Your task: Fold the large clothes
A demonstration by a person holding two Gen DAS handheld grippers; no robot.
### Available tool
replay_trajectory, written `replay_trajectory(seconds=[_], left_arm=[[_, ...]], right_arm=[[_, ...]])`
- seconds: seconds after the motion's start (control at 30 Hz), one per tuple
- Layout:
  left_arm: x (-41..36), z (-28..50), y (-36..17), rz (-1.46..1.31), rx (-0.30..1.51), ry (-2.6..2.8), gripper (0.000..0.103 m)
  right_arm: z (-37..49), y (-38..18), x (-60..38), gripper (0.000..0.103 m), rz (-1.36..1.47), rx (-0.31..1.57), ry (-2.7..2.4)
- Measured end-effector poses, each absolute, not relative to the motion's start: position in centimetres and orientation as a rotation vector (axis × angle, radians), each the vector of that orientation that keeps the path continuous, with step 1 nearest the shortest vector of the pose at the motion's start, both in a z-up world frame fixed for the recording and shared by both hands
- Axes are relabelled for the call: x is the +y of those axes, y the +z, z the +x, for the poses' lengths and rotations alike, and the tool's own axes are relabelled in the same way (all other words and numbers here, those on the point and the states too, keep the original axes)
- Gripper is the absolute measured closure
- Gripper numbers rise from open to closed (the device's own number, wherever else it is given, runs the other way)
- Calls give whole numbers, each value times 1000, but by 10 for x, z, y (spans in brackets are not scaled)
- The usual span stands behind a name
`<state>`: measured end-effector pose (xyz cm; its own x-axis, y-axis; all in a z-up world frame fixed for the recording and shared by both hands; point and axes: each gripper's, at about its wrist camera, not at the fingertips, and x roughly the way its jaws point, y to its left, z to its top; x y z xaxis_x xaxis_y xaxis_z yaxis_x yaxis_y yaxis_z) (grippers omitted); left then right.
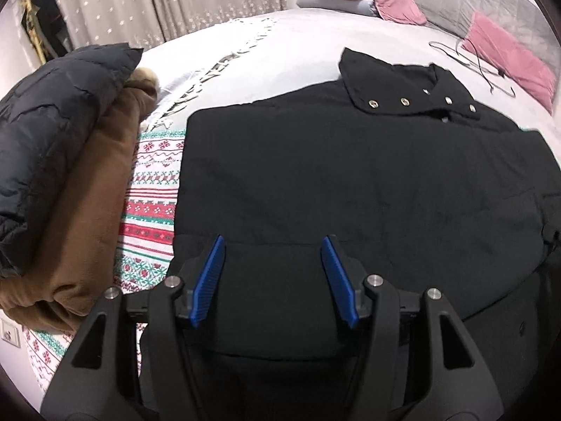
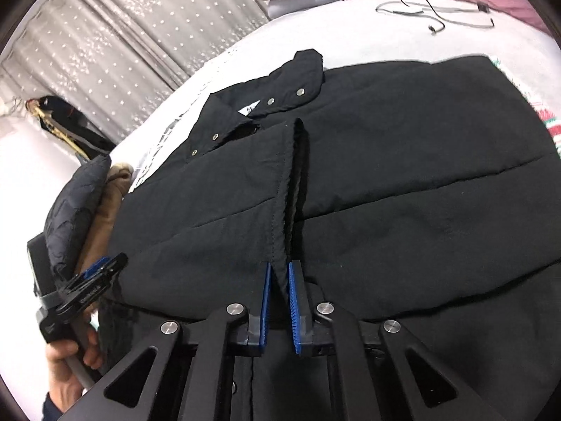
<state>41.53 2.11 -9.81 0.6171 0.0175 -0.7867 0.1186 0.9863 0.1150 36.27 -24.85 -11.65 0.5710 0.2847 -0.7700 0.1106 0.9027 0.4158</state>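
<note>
A large black padded jacket [image 1: 350, 182] lies spread on the bed, its collar with metal snaps [image 1: 403, 100] at the far end. My left gripper [image 1: 273, 242] is open and empty, hovering over the jacket's near edge. In the right wrist view the jacket [image 2: 403, 161] fills the middle. My right gripper [image 2: 279, 266] is shut on a lifted edge of the jacket's front panel [image 2: 284, 189], which rises as a ridge from the jaws. The left gripper [image 2: 105, 266] shows at the left, held in a hand.
A stack of folded clothes, a dark puffer coat [image 1: 45, 147] over a brown garment [image 1: 87, 224], sits left of the jacket. A red and green patterned blanket [image 1: 154, 182] lies beneath. Pink pillows [image 1: 508, 59] and cables [image 2: 431, 14] lie at the bed's far end.
</note>
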Motion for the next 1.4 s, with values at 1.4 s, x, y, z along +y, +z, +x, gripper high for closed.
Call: replay_trajectory(seconds=[1.4], left_arm=[[101,213,32,46,793,6,42]], right_arm=[[188,-19,-192,69,-88,604,-169]])
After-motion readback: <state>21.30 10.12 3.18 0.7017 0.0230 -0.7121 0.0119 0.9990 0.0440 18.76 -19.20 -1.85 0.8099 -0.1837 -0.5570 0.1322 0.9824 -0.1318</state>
